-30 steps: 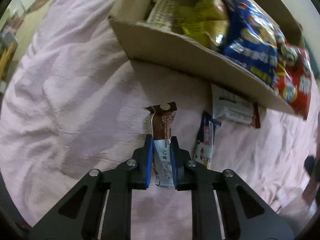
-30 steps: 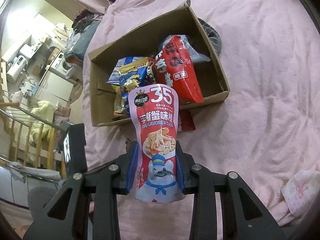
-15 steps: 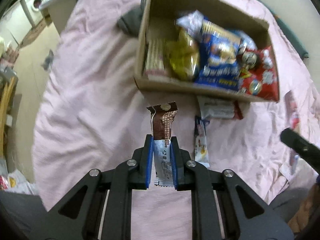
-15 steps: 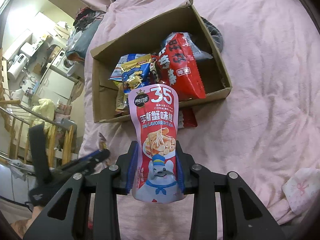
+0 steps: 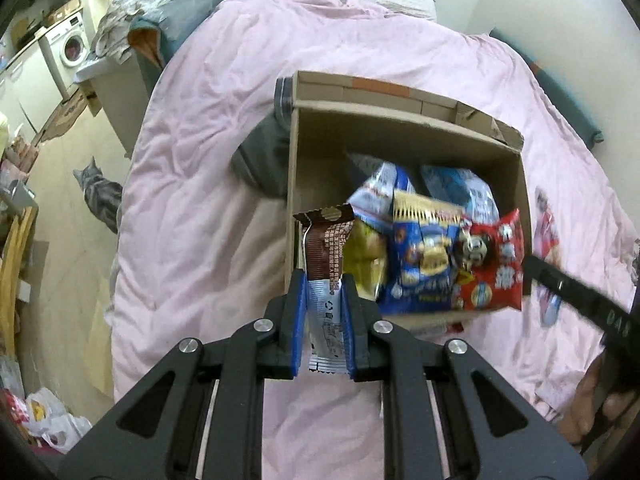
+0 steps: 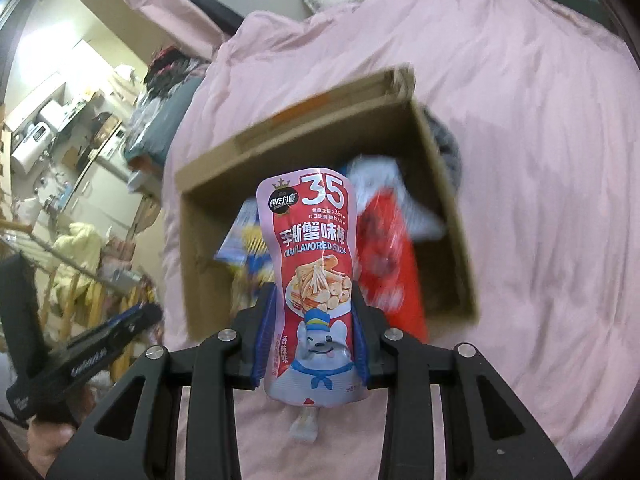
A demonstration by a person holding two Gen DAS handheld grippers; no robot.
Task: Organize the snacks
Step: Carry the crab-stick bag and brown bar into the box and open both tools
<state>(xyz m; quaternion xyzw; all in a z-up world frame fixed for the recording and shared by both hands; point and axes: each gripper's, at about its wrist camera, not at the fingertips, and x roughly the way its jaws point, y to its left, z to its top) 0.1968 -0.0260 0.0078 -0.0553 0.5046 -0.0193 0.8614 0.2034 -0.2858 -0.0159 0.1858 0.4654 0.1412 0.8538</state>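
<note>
The left gripper (image 5: 323,312) is clenched on a thin, glossy brown wafer bar (image 5: 326,256), upright between its blue pads. The right gripper (image 6: 310,320) grasps a flat, shiny crab stick pouch (image 6: 314,272). Ahead of both lies the open cardboard box (image 5: 400,120) with crinkled bags, on a soft pink blanket (image 5: 200,220). Only the left view shows a grey cat (image 5: 100,196).

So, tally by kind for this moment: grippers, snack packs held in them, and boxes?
Grippers: 2, the left gripper and the right gripper.
Held snack packs: 2, the brown wafer bar and the crab stick pouch.
Boxes: 1, the cardboard box.
Total: 5.
</note>
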